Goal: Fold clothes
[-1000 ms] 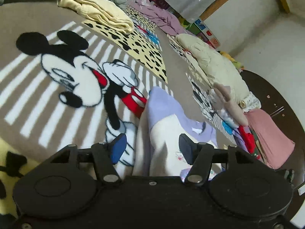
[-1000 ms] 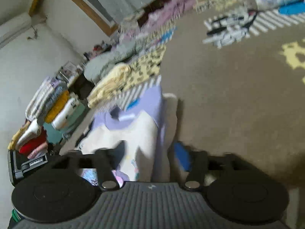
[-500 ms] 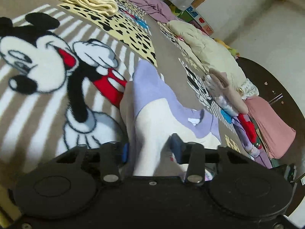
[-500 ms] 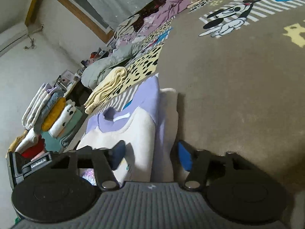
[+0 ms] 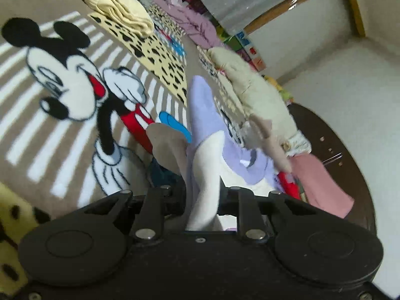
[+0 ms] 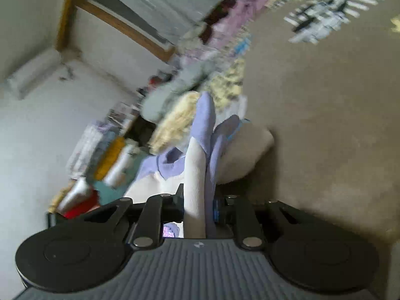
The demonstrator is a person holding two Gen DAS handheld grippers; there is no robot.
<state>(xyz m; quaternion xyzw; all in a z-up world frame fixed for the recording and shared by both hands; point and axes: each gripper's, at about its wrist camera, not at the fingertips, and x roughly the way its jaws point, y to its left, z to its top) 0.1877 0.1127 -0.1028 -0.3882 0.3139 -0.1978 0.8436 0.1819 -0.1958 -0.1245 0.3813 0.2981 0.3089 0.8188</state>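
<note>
Beside bunched sweater (image 5: 203, 175), bare carpet (image 6: 325, 125).

Both wrist views look forward, slightly down, close over blanket (image 5: 75, 165); share lilac-white top (image 5: 202, 125) (image 6: 200, 135)

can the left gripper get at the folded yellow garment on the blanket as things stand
Probably not yet. The left gripper is closing on the lilac and cream top, and the folded yellow garment lies well beyond, across the Mickey Mouse blanket.
</note>
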